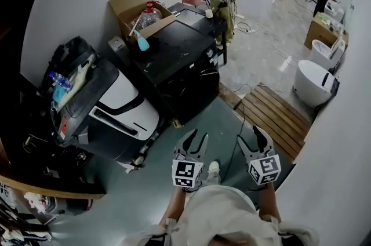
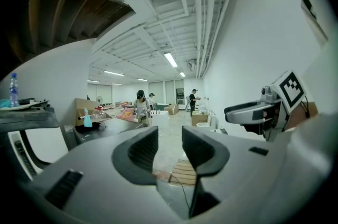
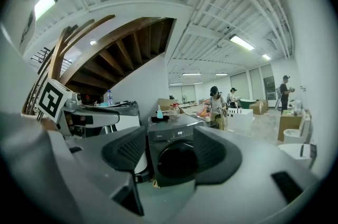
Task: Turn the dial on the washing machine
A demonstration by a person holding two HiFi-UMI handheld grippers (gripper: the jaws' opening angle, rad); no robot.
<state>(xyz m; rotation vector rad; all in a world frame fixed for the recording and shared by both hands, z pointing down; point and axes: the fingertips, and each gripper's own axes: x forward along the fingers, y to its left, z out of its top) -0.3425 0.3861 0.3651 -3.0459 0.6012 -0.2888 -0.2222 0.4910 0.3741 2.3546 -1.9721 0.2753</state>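
A black front-loading washing machine (image 1: 179, 68) stands ahead of me on the grey floor. In the right gripper view this washing machine (image 3: 177, 157) shows between the jaws at a distance, with a small lit display on its top panel; no dial can be made out. A second washing machine (image 1: 113, 111), white and black, stands to its left. My left gripper (image 1: 197, 140) and right gripper (image 1: 252, 139) hang side by side over the floor, well short of both machines. Both are open and hold nothing. The left gripper (image 2: 169, 138) points down the hall, and the right gripper (image 3: 169, 149) faces the black machine.
A blue spray bottle (image 1: 141, 40) and a cardboard box (image 1: 136, 10) sit on and behind the black machine. A wooden pallet (image 1: 272, 114) and white tubs (image 1: 313, 82) lie to the right. A cable (image 1: 240, 123) runs across the floor. People stand at the far end of the hall.
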